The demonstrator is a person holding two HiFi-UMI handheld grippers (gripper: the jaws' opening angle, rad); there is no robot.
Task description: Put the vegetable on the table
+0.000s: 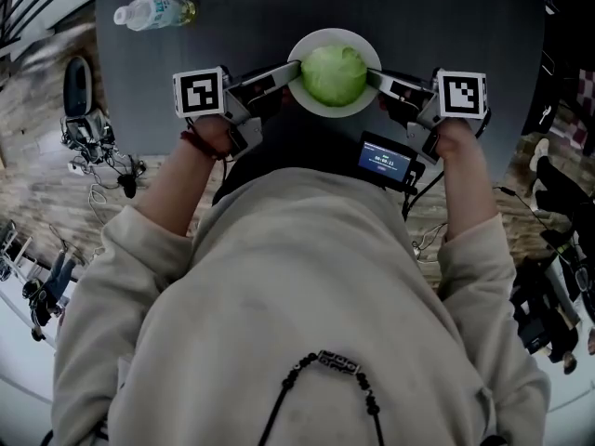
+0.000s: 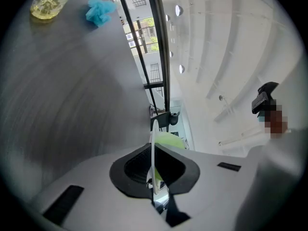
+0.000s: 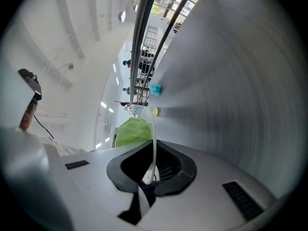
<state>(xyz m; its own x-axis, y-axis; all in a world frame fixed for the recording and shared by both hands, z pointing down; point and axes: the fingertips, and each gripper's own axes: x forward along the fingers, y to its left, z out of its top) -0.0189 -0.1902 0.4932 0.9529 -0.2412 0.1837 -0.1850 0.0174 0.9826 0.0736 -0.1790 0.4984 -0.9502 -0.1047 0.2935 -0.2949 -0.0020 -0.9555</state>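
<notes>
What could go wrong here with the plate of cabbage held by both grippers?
The left gripper and right gripper each pinch only the thin rim of the white plate, on opposite sides; a slip would likely tip it. The round cabbage sits loose on it and may roll off onto the grey table if the plate tilts.

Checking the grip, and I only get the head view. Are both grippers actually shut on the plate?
Observer: Yes for the left gripper. Its own view shows the jaws shut on the white plate, with the rim edge-on between them.
Operator: Right one?
Observer: The right gripper is shut on the opposite rim, and the green vegetable sits on the plate just beyond it.
Operator: Anything on the table I'm missing?
Observer: A crumpled blue thing lies on the table ahead of the left gripper, outside your frame.
</notes>
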